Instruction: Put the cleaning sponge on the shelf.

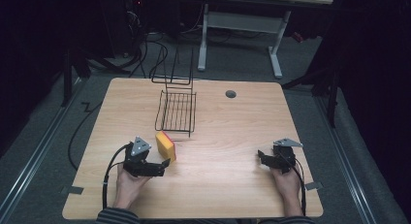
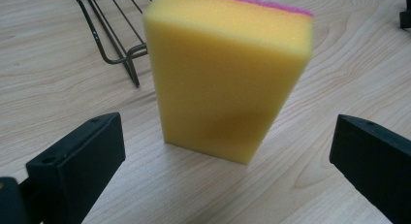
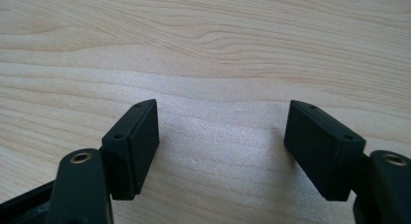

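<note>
A yellow sponge (image 1: 166, 146) with a pink scouring side stands on edge on the wooden table (image 1: 228, 122), just in front of a black wire rack (image 1: 177, 110). My left gripper (image 1: 164, 166) is open right below the sponge. In the left gripper view the sponge (image 2: 228, 78) stands just beyond the two spread jaws of the left gripper (image 2: 228, 161), untouched. My right gripper (image 1: 261, 157) rests open at the table's right front, pointing left. In the right gripper view the right gripper (image 3: 223, 136) has bare wood between its jaws.
The wire rack (image 2: 114, 25) has an upright back frame toward the far edge. A grey cable grommet (image 1: 230, 94) sits in the table near the back. A desk frame (image 1: 242, 25) and cables stand on the floor beyond.
</note>
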